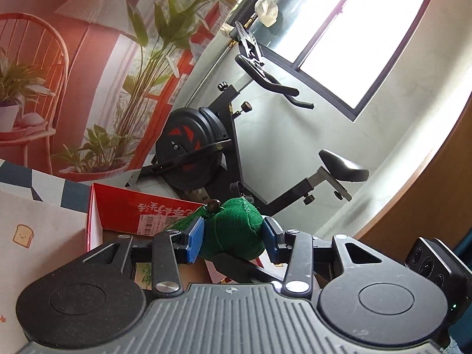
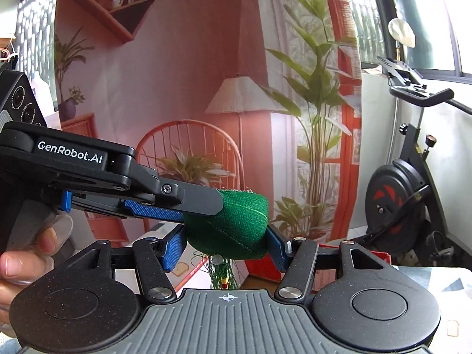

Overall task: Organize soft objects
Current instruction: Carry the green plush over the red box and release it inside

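Observation:
A green knitted soft pouch (image 1: 236, 230) with a tassel of green threads and beads is held up in the air by both grippers. In the left wrist view my left gripper (image 1: 233, 236) has its blue pads (image 1: 195, 240) pressed on the pouch's two sides. In the right wrist view my right gripper (image 2: 227, 247) clamps the same pouch (image 2: 236, 224) from below, and the left gripper (image 2: 200, 212) reaches in from the left and pinches its upper left part. The tassel (image 2: 221, 271) hangs under the pouch.
An open red cardboard box (image 1: 147, 209) stands below on a table with a toast-print cloth (image 1: 29, 236). A black exercise bike (image 1: 206, 147) stands behind it, in front of a printed room backdrop (image 2: 177, 73). A hand (image 2: 23, 259) grips the left gripper's handle.

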A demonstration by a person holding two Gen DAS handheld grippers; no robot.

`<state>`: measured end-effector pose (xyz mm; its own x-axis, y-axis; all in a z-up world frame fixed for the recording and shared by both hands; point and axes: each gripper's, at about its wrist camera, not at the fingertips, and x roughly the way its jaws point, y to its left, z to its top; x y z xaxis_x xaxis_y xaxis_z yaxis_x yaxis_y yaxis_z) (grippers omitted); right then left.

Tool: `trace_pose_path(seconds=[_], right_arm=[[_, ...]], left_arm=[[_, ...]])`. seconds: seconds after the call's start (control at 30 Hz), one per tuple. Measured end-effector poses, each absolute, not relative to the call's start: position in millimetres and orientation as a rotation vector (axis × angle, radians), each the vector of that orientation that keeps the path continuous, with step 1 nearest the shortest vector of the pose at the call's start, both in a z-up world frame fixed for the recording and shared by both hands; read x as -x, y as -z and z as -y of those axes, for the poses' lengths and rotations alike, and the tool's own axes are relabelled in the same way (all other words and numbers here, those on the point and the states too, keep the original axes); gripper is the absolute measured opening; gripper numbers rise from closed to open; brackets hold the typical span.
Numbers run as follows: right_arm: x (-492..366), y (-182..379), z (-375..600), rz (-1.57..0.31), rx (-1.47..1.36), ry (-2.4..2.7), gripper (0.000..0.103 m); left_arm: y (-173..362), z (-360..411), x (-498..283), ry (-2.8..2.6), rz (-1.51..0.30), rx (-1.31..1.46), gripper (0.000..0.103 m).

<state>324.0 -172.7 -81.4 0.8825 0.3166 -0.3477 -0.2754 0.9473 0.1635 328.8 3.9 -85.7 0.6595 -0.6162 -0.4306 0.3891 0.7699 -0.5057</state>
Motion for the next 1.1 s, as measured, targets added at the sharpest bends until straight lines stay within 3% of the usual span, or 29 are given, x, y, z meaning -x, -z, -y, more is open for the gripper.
trace_pose_path(seconds=[0.53,1.1], right_arm=[[-350,172,160,-0.559,-0.11,-0.222,0.055],[-266,194,212,-0.497,-0.283,-0.089,0.057]], left_arm=[[165,-1,-363,0.531,-0.845,0.382,0.044],[168,-24,-315,0.437,-0.799,0.277,0.044]])
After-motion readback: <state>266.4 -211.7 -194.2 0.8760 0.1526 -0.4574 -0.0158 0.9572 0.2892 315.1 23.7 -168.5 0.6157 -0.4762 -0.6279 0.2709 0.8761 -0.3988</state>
